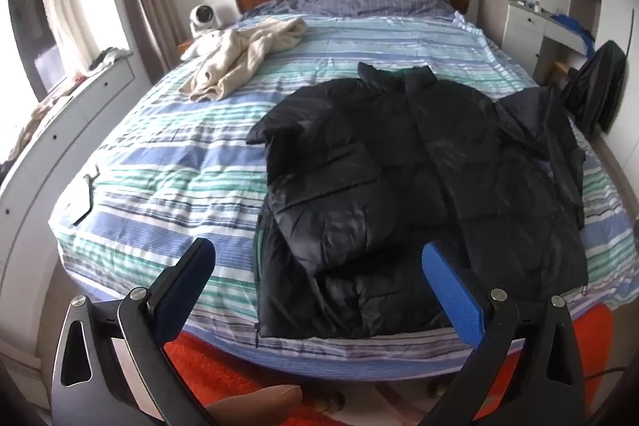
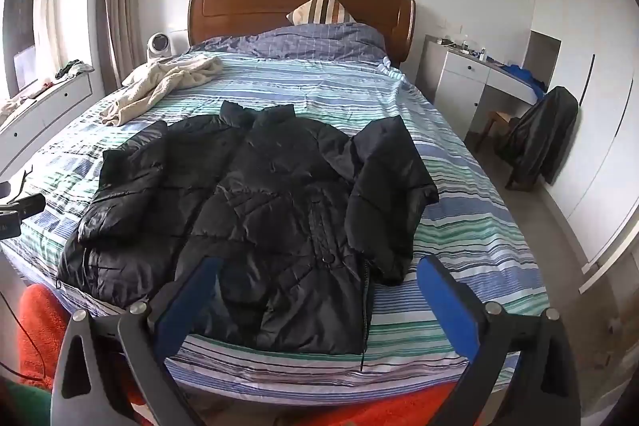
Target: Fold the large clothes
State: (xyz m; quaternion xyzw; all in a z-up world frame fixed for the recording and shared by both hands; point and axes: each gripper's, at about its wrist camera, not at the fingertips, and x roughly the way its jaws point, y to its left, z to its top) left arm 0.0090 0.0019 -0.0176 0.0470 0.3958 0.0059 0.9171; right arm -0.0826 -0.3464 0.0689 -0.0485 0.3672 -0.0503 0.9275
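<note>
A black quilted puffer jacket (image 2: 255,210) lies spread at the striped bed's (image 2: 459,226) foot edge. Your left gripper (image 1: 319,290) and right gripper (image 2: 319,302) hover above it, jaws wide apart, empty.

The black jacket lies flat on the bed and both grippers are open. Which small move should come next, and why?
Probably lower the right gripper onto the right sleeve to fold it inward. The black jacket lies spread front up, that sleeve sticks out sideways, and both jaws stand open above the hem, holding nothing.
</note>
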